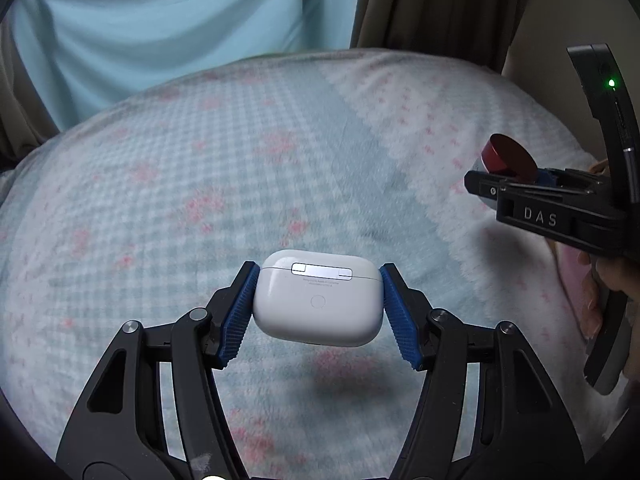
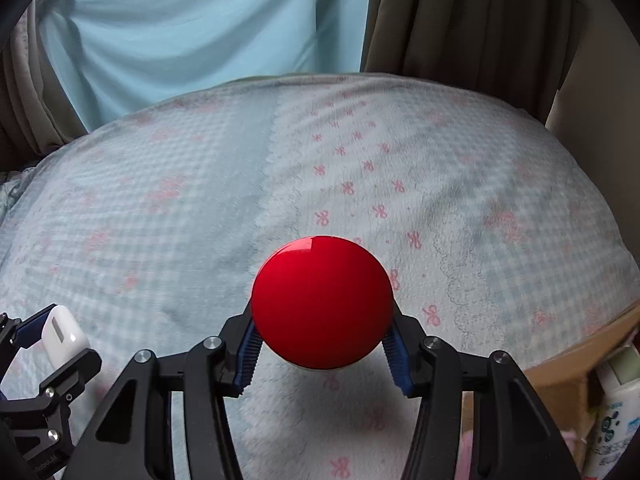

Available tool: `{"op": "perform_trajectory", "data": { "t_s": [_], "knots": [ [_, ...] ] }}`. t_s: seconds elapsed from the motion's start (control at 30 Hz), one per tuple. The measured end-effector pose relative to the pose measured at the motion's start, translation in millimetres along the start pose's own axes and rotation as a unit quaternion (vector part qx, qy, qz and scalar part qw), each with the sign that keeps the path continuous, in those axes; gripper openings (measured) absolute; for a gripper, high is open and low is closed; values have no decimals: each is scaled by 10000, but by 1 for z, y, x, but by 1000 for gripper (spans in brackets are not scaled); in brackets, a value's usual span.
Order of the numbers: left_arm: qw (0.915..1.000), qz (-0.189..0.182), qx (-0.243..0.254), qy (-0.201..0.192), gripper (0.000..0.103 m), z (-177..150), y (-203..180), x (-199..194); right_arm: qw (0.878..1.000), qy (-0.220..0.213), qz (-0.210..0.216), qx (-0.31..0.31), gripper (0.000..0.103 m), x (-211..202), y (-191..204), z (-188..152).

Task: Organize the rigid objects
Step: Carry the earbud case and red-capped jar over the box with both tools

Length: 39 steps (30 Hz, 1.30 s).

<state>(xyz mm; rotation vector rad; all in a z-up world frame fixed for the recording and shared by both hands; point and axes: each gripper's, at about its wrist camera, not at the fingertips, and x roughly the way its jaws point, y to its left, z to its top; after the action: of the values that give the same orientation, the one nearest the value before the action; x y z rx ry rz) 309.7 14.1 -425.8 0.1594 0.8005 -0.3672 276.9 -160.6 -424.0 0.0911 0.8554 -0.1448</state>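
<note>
A: How many things are held, and by what?

B: Two. The left gripper holds one white earbud case, and the right gripper holds one container with a round red lid. Each gripper has two black fingers faced with ribbed blue pads.

A: How do the fingers stand?

B: On the left, both pads press the short ends of the case, which hangs clear above the bed and throws a soft shadow on the cover below it. On the right, the fingers are closed against the sides of the container just under its lid, and it too is lifted off the bed.

A: Where are the two hands relative to each other?

B: Side by side and apart. From the left wrist camera the right gripper shows at the right edge, pointing inward, the person's right hand wrapped round its handle. From the right wrist camera the left gripper sits at the lower left.

A: Shapes and surfaces?

B: The case is smooth, glossy, rounded plastic with a metal hinge strip and a small round button. The lid is a shiny red disc over a pale body. The bed cover is fluffy, pale blue checked fabric with pink bows. One cardboard box at the lower right holds a white bottle.
</note>
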Motion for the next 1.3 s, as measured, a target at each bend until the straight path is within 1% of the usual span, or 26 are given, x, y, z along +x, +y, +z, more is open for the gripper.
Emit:
{"op": "perform_trajectory", "data": {
  "t_s": [0.1,0.23,0.43,0.6,0.73,0.83,1.0,1.07,1.17,1.3],
  "knots": [
    [9999,-23,-10,-108,58,9,-2,-28,9999,-110,44,-31,49,-32,4,6],
    [9997,-86,-20,-224,58,24,-6,-78,9998,-190,76,-47,49,-82,7,18],
    [9994,-221,101,-264,58,52,-23,-159,9999,-76,75,-10,49,-174,3,30],
    [9985,-430,157,-297,58,61,-47,-203,9999,12,62,106,49,-239,-15,25],
    [9977,-534,249,-336,58,67,-78,-227,9996,36,56,275,49,-270,-45,18],
    [9973,-609,260,-326,58,72,-106,-238,9993,20,1,375,50,-293,-78,10],
    [9973,-633,195,-302,58,80,-158,-250,9996,28,-25,275,50,-317,-135,0],
    [9975,-639,64,-300,58,83,-179,-253,9999,69,-33,125,49,-324,-159,-3],
    [9982,-531,-71,-258,58,87,-214,-250,9999,99,38,-12,50,-328,-197,-4],
    [9986,-447,-244,-151,58,91,-252,-239,9998,150,117,-75,50,-323,-242,-2]
  ]
}}
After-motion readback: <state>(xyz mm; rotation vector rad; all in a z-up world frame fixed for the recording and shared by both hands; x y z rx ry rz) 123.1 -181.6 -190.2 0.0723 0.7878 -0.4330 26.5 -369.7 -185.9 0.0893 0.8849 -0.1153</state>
